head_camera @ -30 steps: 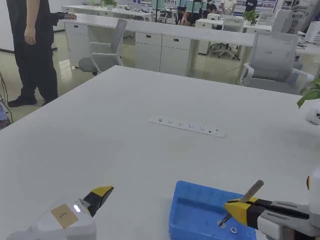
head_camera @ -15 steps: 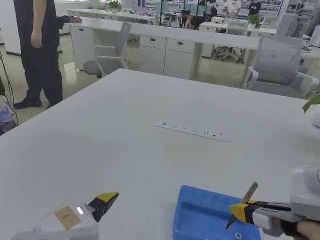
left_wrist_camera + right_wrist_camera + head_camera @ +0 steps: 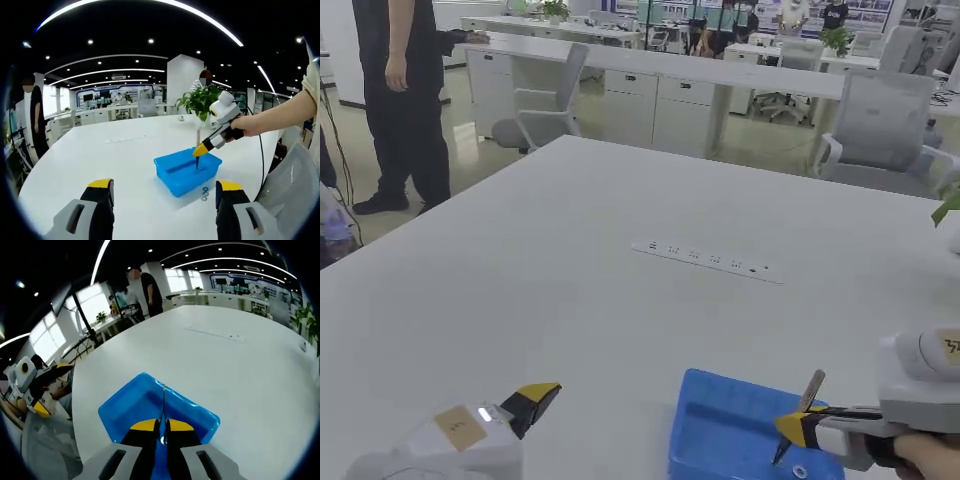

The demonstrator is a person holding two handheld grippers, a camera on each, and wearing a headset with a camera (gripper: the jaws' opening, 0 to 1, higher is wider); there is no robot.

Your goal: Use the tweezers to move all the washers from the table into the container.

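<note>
The right gripper [image 3: 161, 427] has its fingers closed almost together on the tweezers [image 3: 163, 405]. The tweezers run out ahead of the fingers, tips down inside the container [image 3: 125, 410]. One washer [image 3: 801, 470] lies on the container floor just below the tips. Whether the tips hold another is too small to tell.

The left gripper [image 3: 165, 186] has its fingers spread wide and empty. Ahead of them, nearer the finger on the right of that view, a few washers [image 3: 205, 192] lie on the table [image 3: 100, 150] just beside the container's wall.

The tweezers are pinched at one spot only, so I judge they could twist or slide in the fingers when pressed onto a flat washer. The washers on the table sit close to the wall. A stray tip could flick them away or shove the container, which nothing steadies.

A tan sticker [image 3: 460, 428] on the left gripper carries writing too small to read.
</note>
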